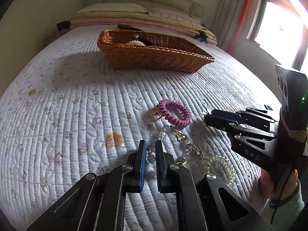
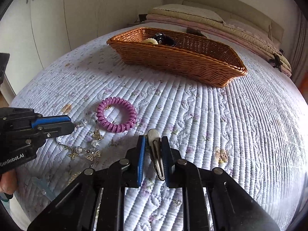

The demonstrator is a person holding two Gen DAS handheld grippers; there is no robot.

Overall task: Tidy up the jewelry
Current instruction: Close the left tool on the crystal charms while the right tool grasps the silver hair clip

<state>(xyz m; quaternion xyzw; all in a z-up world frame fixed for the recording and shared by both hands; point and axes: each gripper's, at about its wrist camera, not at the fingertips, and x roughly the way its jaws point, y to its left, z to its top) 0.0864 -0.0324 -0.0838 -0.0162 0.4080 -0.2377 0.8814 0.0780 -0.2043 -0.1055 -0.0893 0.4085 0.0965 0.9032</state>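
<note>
Beads (image 1: 150, 155) sit clamped in your left gripper (image 1: 150, 163); your right gripper (image 2: 153, 154) grips a clip (image 2: 156, 152). Basket (image 2: 179, 57) stands mid-bed, well apart.

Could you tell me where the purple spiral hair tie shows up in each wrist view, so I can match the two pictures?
Left wrist view: the purple spiral hair tie lies right of centre on the quilt, beyond the crystal bead bracelet.
Right wrist view: the hair tie lies left of centre.
Shared landmark: the wicker basket stands farther up the bed in both.
</note>
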